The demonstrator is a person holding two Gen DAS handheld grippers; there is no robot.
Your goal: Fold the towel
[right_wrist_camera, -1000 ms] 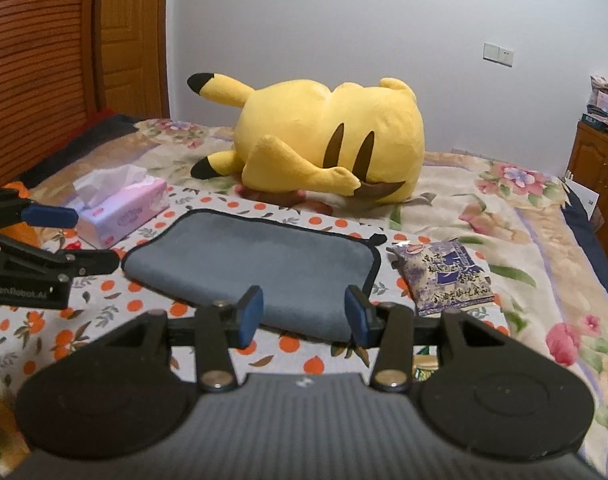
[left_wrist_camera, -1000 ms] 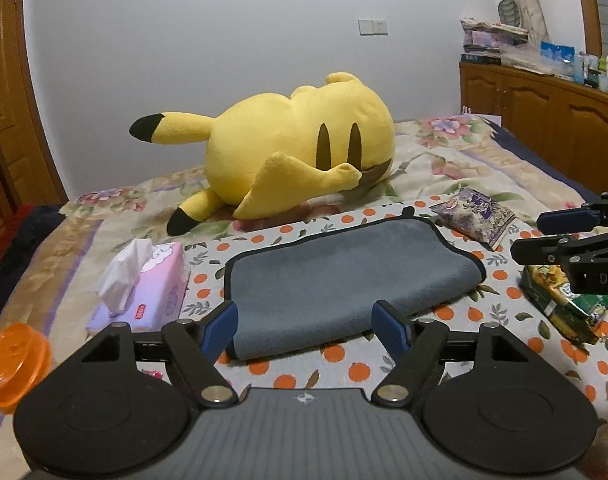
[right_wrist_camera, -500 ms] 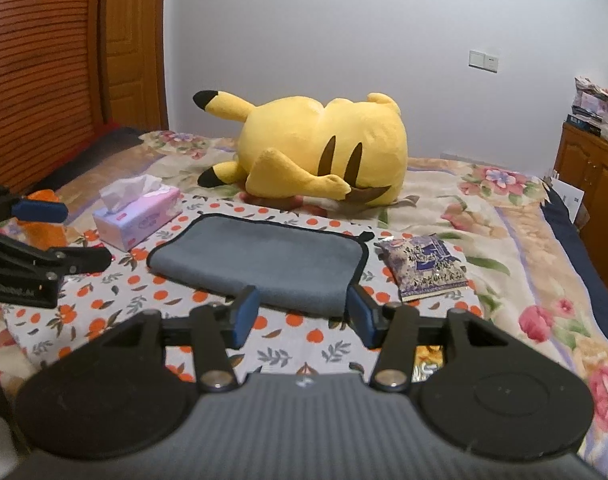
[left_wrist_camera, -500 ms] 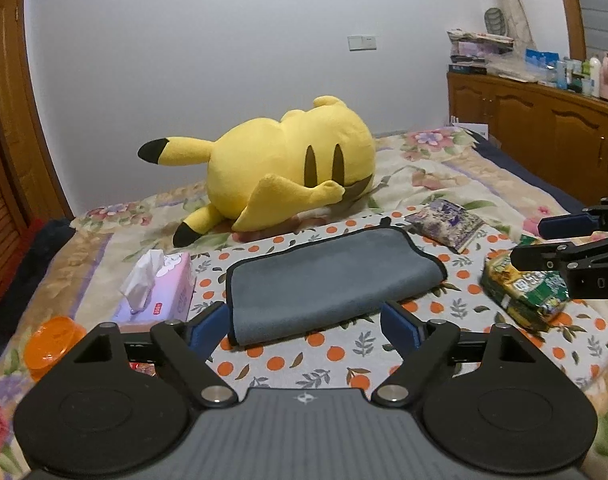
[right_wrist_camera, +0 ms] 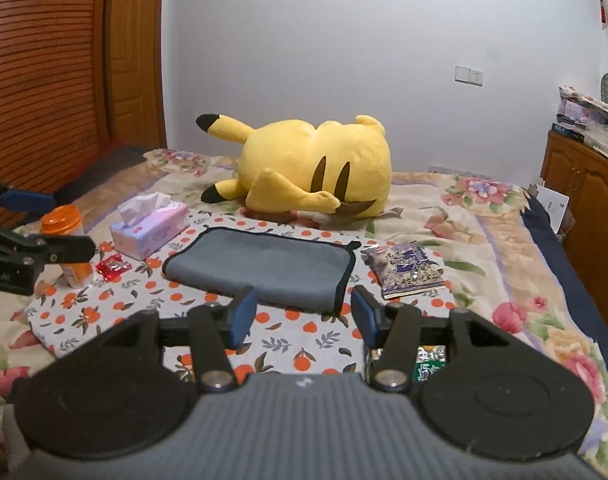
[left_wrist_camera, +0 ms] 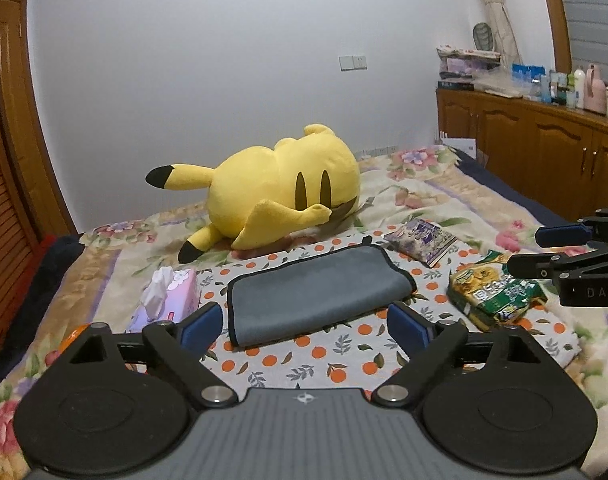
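A grey towel (left_wrist_camera: 316, 292) with a black hem lies folded flat on an orange-dotted cloth (left_wrist_camera: 328, 360) on the bed; it also shows in the right wrist view (right_wrist_camera: 264, 266). My left gripper (left_wrist_camera: 306, 324) is open and empty, held above the cloth on the near side of the towel, apart from it. My right gripper (right_wrist_camera: 302, 314) is open and empty, also on the near side of the towel. Each gripper shows at the edge of the other's view, the right gripper (left_wrist_camera: 544, 252) and the left gripper (right_wrist_camera: 48, 224).
A big yellow plush toy (left_wrist_camera: 280, 192) lies behind the towel. A pink tissue box (left_wrist_camera: 164, 300) and an orange cup (right_wrist_camera: 66, 240) stand left of it. A purple snack bag (left_wrist_camera: 422, 240) and a green packet (left_wrist_camera: 496, 292) lie right. Wooden cabinets (left_wrist_camera: 544, 148) line the right wall.
Both grippers have drawn back and risen away from the towel, so the towel looks smaller and more of the bed shows. The towel has not moved.
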